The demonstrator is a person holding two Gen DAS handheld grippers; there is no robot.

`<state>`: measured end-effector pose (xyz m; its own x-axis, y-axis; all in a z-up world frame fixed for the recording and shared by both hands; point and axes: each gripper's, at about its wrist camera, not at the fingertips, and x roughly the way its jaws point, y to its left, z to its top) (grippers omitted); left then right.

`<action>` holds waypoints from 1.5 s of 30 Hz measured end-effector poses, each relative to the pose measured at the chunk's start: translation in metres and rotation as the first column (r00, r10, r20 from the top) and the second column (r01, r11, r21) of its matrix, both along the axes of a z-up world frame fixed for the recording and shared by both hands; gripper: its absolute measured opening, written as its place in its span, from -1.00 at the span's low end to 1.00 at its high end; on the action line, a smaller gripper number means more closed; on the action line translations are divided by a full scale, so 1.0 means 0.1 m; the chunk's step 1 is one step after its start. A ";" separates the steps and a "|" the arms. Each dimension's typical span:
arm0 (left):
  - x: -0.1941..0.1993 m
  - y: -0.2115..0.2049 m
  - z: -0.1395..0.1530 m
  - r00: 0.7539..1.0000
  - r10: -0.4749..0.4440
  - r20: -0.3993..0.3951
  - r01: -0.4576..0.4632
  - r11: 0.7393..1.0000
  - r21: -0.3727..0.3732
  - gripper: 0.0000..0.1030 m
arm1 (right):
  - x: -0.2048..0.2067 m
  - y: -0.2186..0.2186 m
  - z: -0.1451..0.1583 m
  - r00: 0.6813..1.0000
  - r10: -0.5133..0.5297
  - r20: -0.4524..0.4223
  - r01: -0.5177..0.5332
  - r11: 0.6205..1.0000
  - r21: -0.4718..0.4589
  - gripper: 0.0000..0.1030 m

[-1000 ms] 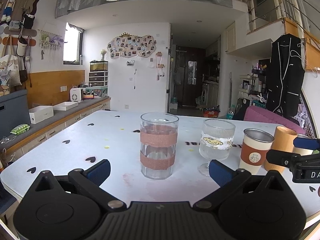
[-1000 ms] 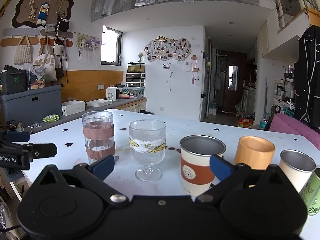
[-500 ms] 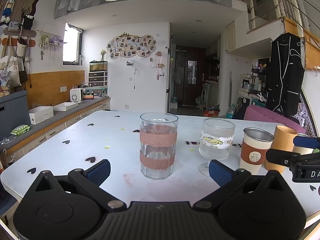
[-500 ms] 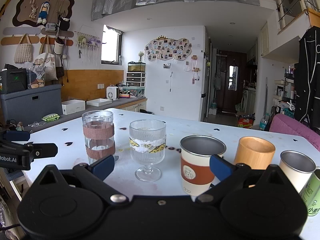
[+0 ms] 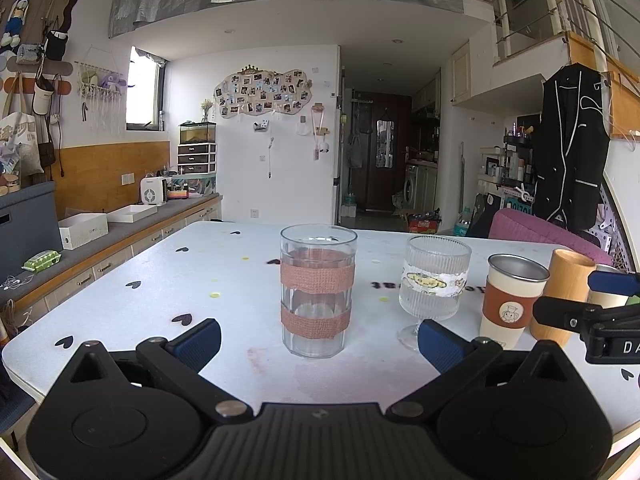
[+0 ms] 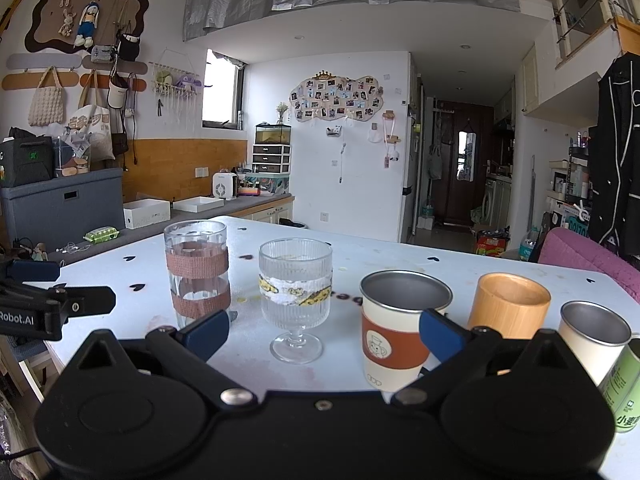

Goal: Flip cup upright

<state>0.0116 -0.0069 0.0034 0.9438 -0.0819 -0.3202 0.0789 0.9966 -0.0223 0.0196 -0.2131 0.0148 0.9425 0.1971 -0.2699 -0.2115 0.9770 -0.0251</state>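
Several cups stand upright in a row on the white table. A clear tumbler with two brown fabric bands is leftmost, then a ribbed stemmed glass, a steel cup with an orange sleeve, a bamboo cup and a plain steel cup. My left gripper is open and empty, just short of the tumbler. My right gripper is open and empty, in front of the stemmed glass and the sleeved cup.
A green can stands at the far right edge of the table. A pink chair sits behind the table on the right. A counter with white boxes runs along the left wall.
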 end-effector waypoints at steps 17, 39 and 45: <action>0.00 0.00 0.00 1.000 0.004 -0.003 -0.004 1.000 0.002 1.00 | 0.00 0.00 0.00 1.000 0.000 -0.001 0.000 1.000 0.000 0.99; 0.00 0.02 -0.02 1.000 0.007 -0.007 -0.007 1.000 0.007 1.00 | 0.00 0.00 0.00 1.000 -0.001 0.000 0.001 1.000 -0.001 0.99; 0.00 0.02 -0.03 1.000 0.008 -0.008 -0.008 1.000 0.009 1.00 | 0.00 0.00 0.00 1.000 -0.001 -0.001 0.001 1.000 -0.002 0.99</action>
